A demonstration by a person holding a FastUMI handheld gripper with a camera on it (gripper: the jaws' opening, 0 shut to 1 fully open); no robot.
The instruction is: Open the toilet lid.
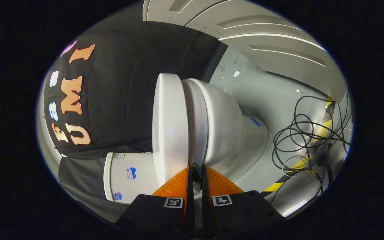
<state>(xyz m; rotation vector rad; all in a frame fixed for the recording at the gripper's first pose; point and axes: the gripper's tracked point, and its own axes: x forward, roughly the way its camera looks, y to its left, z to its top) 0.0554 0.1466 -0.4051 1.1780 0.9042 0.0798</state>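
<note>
Gripper view, rolled sideways: one toilet [218, 130], lid [167, 126] down flat on the seat, its long axis running from the tank [128, 176] away past the fingertips. Gripper [195, 171] nearly closed, fingers a narrow slit apart at the lid's edge, grip uncertain. One tangle of black cable [305, 136] on the floor [265, 96].

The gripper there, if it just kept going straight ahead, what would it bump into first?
Most likely the toilet lid: the nearly closed gripper points at its edge, where lid meets bowl. Depth is hard to judge.
</note>
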